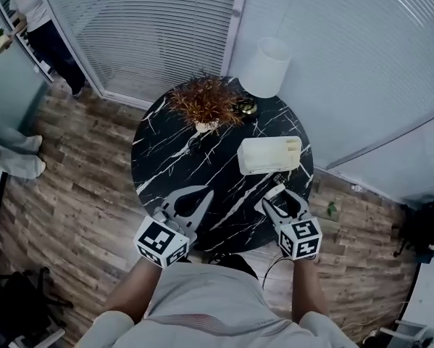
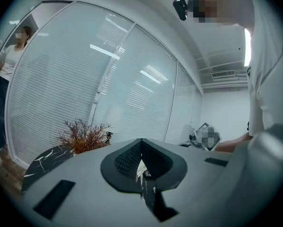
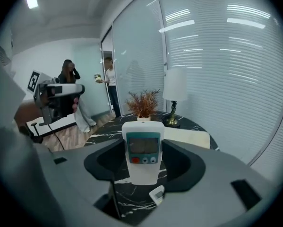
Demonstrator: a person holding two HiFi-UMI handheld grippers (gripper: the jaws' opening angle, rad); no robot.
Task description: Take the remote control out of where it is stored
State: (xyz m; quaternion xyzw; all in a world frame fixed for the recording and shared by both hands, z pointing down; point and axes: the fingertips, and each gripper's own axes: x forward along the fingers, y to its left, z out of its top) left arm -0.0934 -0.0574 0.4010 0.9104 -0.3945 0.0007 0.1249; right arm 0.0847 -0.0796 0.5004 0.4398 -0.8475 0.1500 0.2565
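Note:
A white remote control (image 3: 142, 150) with a grey screen and a red button stands upright between the jaws of my right gripper (image 3: 142, 161), which is shut on it. In the head view that gripper (image 1: 282, 196) hovers over the near right part of the round black marble table (image 1: 166, 158), and the remote (image 1: 274, 191) shows at its tip. Just beyond it on the table lies a cream box (image 1: 269, 155). My left gripper (image 1: 193, 198) is over the near left part of the table. Its jaws meet with nothing between them (image 2: 141, 145).
A dried reddish plant (image 1: 206, 101) and a white lamp (image 1: 266, 67) stand at the table's far side, by blind-covered glass walls. A small white piece (image 3: 156, 194) lies on the table under my right gripper. A person (image 1: 43, 27) stands at the far left on wood flooring.

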